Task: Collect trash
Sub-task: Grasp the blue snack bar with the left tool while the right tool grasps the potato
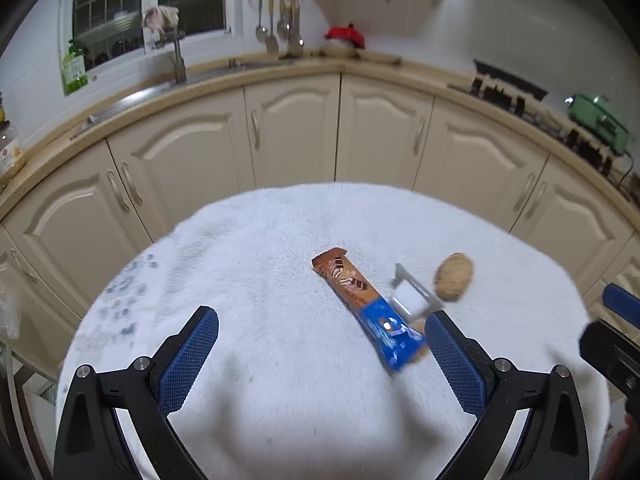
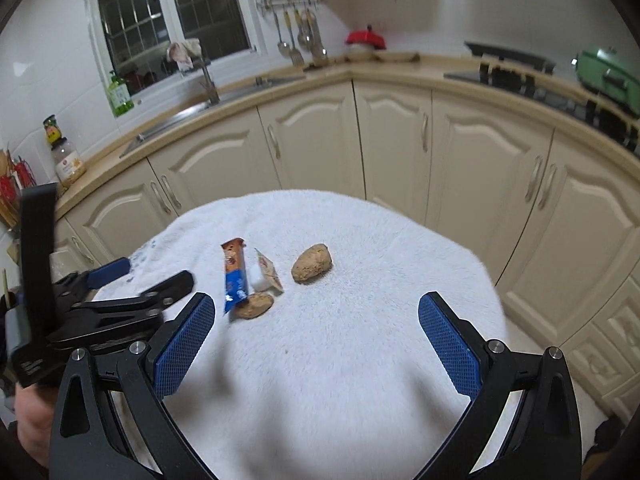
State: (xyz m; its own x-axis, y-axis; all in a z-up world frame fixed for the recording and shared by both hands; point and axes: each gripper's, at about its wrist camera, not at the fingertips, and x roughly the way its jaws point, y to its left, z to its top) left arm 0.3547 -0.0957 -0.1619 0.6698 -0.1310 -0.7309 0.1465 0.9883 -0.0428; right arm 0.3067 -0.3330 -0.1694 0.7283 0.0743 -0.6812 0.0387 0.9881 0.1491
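Hovering over the white fluffy cloth (image 1: 280, 264) on the table, the left gripper (image 1: 322, 322) has its blue-padded jaws spread wide and grips nothing. Just inside its right finger lies a brown-and-blue snack wrapper (image 1: 366, 306), angled across the cloth, with a small white packet (image 1: 412, 298) touching its right side. A tan lump (image 1: 454, 276) sits just beyond the packet. Further right, the right gripper (image 2: 316, 304) is likewise spread wide and empty above the cloth. From its camera a second tan lump (image 2: 254, 306) shows at the wrapper's blue end, near the left finger. Cream cabinets (image 2: 392, 140) curve behind the table.
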